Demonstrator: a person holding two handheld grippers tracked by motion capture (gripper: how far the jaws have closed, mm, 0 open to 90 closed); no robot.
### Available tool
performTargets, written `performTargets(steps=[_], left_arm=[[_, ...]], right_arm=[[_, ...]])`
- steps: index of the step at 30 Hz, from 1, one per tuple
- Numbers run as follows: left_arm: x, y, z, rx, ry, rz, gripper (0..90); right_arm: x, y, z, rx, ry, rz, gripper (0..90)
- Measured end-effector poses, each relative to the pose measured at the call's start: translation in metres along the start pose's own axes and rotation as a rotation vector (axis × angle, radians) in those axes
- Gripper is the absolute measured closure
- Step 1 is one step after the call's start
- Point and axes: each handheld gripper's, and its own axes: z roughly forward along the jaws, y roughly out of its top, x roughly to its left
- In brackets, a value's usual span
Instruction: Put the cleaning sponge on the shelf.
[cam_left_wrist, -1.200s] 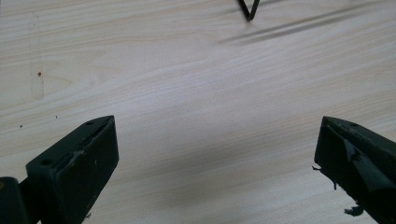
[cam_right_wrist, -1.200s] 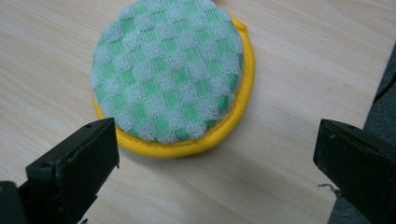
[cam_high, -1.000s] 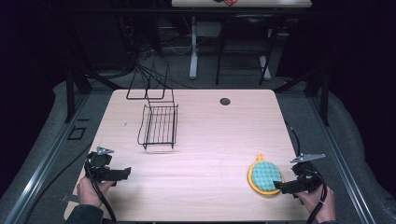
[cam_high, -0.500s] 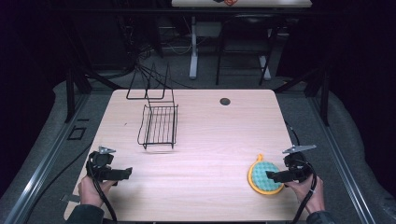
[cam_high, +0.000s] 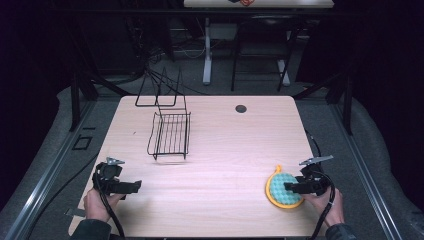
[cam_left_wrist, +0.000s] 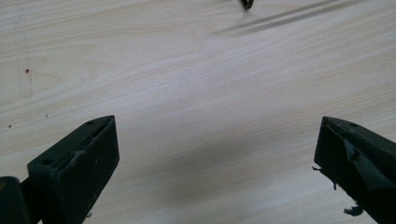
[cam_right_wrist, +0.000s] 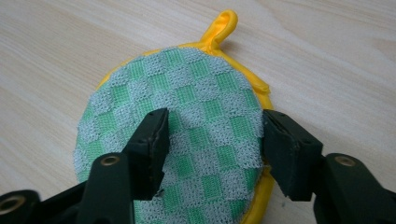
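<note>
A round pot holder (cam_high: 278, 192) (cam_right_wrist: 196, 93), green-and-grey checked with a yellow rim and loop, lies flat near the table's front right corner. My right gripper (cam_high: 288, 187) (cam_right_wrist: 212, 135) hovers low over its near half. The jaws are open and stand apart above the checked cloth, with nothing clamped between them. My left gripper (cam_high: 135, 186) (cam_left_wrist: 215, 154) rests at the front left, open wide over bare wood. A hand holds each gripper from the table's near edge.
A black wire rack (cam_high: 171, 134) stands left of centre on the light wooden table (cam_high: 230, 145), with a wire frame behind it at the back edge. A small dark grommet (cam_high: 241, 108) sits at the back middle. A rack wire tip (cam_left_wrist: 246, 3) shows ahead of the left gripper.
My right gripper has moved left from beside the pot holder to over it. The left gripper has stayed put.
</note>
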Motion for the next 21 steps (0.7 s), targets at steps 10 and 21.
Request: performTargets(steps=[10, 21], left_arm=[[0.0, 0.0, 0.0, 0.004, -0.003, 0.005, 0.2], [0.0, 0.0, -0.001, -0.009, -0.011, 0.001, 0.1]], right_arm=[[0.005, -0.005, 0.0, -0.014, -0.021, 0.012, 70.7], [0.012, -0.006, -0.006, -0.058, -0.053, 0.002, 85.6]])
